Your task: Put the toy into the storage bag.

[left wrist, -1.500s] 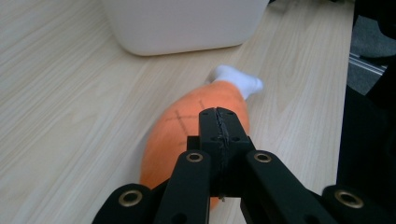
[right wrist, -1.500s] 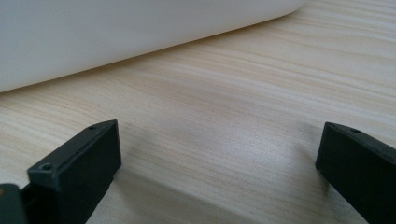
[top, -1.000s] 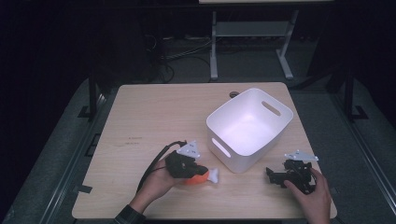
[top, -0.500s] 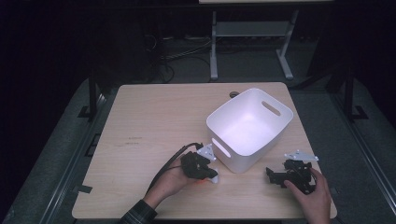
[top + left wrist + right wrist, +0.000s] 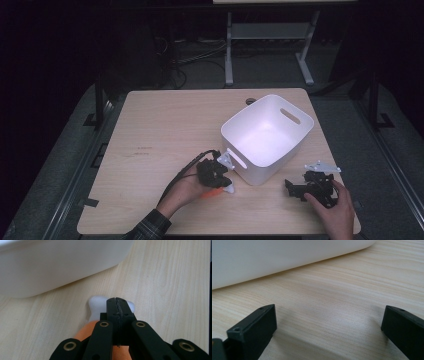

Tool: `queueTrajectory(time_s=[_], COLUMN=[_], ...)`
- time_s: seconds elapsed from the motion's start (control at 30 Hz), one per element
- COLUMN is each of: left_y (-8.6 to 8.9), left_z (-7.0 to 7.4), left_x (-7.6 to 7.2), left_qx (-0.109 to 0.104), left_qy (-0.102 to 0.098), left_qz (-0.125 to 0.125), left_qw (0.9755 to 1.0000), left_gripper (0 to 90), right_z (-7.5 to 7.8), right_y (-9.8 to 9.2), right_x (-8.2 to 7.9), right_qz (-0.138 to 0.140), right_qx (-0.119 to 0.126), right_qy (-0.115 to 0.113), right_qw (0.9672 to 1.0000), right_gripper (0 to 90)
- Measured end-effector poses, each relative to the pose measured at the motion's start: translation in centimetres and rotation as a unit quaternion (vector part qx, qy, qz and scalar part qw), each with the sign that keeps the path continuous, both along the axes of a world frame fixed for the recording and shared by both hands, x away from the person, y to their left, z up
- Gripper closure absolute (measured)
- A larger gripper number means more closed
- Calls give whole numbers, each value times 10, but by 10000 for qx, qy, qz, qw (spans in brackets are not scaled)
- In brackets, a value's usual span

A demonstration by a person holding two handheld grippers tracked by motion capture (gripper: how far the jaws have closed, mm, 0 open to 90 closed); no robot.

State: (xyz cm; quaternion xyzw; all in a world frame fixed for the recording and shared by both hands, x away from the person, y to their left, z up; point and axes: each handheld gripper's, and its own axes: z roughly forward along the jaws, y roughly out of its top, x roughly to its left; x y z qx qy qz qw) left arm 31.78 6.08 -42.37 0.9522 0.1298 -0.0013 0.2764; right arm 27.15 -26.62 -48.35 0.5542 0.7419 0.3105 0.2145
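Observation:
An orange thing with a white end [image 5: 221, 190] lies on the wooden table [image 5: 165, 130], just in front of a white tub [image 5: 256, 171]. My left gripper [image 5: 226, 182] hovers right over it, jaws pressed together with nothing between them. In the left gripper view the shut left gripper [image 5: 117, 305] covers part of the orange and white thing [image 5: 97, 305], whose white end pokes out beyond the tips, with the tub wall [image 5: 62, 265] close ahead. My right gripper [image 5: 292, 190] rests in a hand at the table's near right, pointing left. Its view shows the right gripper [image 5: 329, 317] open above bare wood.
The tub stands right of the table's middle with slot handles on two sides; its wall [image 5: 274, 260] rises close in front of the right jaws. A cable trails from the left gripper across the table. Dark floor and a metal stand lie beyond the far edge.
The left hand has carried its shut gripper rightwards and a little down, toward the tub, so it now sits over the orange thing. The right hand has kept still.

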Motion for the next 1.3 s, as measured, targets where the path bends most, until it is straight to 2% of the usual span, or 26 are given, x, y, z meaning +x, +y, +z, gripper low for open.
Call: queueTrajectory(time_s=[0.17, 0.23, 0.3, 0.4, 0.93, 1.13, 1.23, 1.3], left_y=[2, 2, 4, 8, 39, 54, 60, 66], left_z=[1, 1, 1, 1, 3, 3, 4, 7], left_x=[1, 2, 3, 6, 20, 22, 21, 18], left_qx=[-22, -12, 92, 42, 129, -27, -220, -389], left_qy=[88, 40, -23, -14, -69, -26, 38, 71], left_qz=[5, 54, 101, 210, 647, 912, 1008, 1090], left_qw=[10000, 10000, 9999, 9998, 9978, 9958, 9947, 9933], left_gripper=[897, 897, 897, 897, 897, 897, 896, 854], right_z=[0, 0, 0, 0, 0, 0, 0, 0], right_y=[0, 0, 0, 0, 0, 0, 0, 0], right_x=[0, 0, 0, 0, 0, 0, 0, 0], right_qz=[-1, -3, -3, -3, 0, -2, -3, 0], right_qx=[1, 1, 2, 2, -1, 1, 1, 0], right_qy=[0, 1, 0, 1, 2, 3, 2, 0], right_qw=[10000, 10000, 10000, 10000, 10000, 10000, 10000, 10000], right_gripper=[0, 0, 0, 0, 0, 0, 0, 0])
